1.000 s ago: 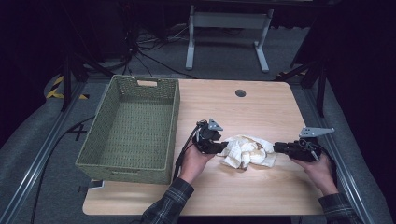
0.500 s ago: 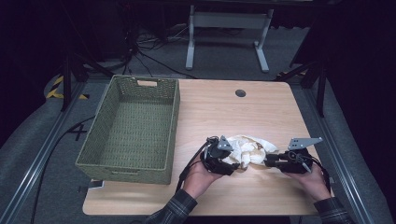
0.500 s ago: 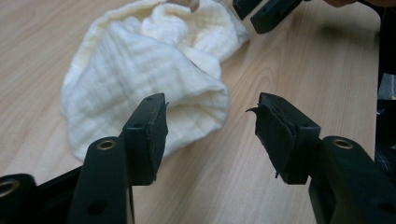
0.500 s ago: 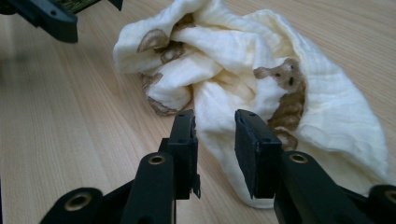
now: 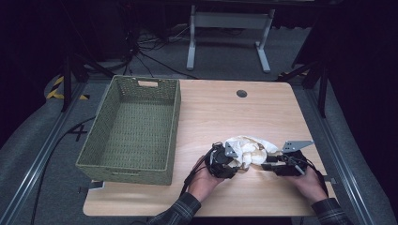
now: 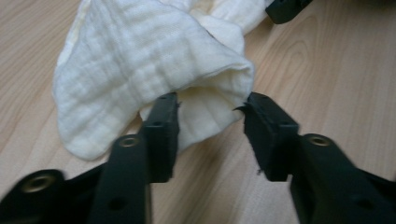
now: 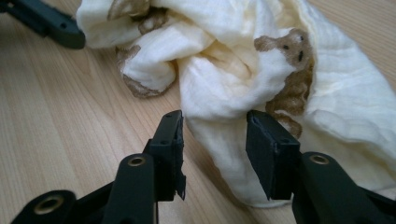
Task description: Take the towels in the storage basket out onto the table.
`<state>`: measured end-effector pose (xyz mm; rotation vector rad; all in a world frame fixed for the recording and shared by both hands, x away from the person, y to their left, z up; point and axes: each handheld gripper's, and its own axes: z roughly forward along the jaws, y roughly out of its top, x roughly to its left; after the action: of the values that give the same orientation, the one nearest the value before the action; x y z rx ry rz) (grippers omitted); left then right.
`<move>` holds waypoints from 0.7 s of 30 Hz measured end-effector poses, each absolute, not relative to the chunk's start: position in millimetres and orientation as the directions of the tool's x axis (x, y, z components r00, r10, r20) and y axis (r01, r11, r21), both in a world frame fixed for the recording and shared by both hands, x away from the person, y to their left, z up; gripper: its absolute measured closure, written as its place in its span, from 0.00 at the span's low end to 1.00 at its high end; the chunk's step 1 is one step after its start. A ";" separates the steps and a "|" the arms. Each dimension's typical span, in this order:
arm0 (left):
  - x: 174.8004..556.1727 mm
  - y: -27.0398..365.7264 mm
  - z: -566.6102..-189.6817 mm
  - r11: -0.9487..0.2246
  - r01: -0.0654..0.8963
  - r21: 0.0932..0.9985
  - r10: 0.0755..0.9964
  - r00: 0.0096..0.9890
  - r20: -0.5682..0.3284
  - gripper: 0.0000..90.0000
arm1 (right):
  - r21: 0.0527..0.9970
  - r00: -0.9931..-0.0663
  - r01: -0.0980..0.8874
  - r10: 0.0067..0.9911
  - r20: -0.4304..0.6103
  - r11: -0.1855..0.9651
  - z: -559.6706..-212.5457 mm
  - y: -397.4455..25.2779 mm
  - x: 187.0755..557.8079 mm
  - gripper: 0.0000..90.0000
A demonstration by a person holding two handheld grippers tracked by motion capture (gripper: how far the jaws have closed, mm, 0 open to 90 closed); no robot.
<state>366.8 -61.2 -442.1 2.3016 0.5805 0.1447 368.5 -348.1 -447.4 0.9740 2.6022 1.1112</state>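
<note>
High view is showing us the crumpled cream cloth (image 5: 248,149) lying on the wooden table (image 5: 216,112) near its front edge, right of the green wicker basket (image 5: 131,129). We are bracketing a fold with the left gripper (image 6: 210,122), jaws parted, not clamping. The right gripper (image 7: 215,135) is likewise straddling cloth, jaws apart.

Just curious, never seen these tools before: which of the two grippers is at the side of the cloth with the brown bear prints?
The right gripper. Its open jaws straddle a fold of the cream cloth beside a brown bear print, while the left gripper faces plain cream fabric.
</note>
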 end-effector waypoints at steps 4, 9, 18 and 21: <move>369.6 -58.8 -439.2 -0.621 0.370 0.691 0.431 0.898 -0.093 0.91 | 0.691 -0.781 0.500 0.616 0.100 0.522 -448.1 -347.3 369.7 0.77; 371.6 -53.2 -431.5 -0.581 0.388 0.715 0.429 0.893 -0.135 1.00 | 0.684 -0.787 0.504 0.608 0.111 0.528 -449.0 -348.7 371.5 0.95; 375.0 -37.2 -409.0 -0.519 0.380 0.766 0.452 0.882 -0.131 1.00 | 0.722 -0.783 0.500 0.606 0.142 0.477 -436.9 -361.1 371.1 0.96; 379.6 -32.8 -405.4 -0.494 0.385 0.780 0.475 0.870 -0.129 1.00 | 0.738 -0.779 0.498 0.608 0.150 0.456 -432.4 -368.3 372.0 0.96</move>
<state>379.6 -32.8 -405.4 2.1454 0.6200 0.1283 372.0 -368.3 -432.4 0.9798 2.5628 1.2287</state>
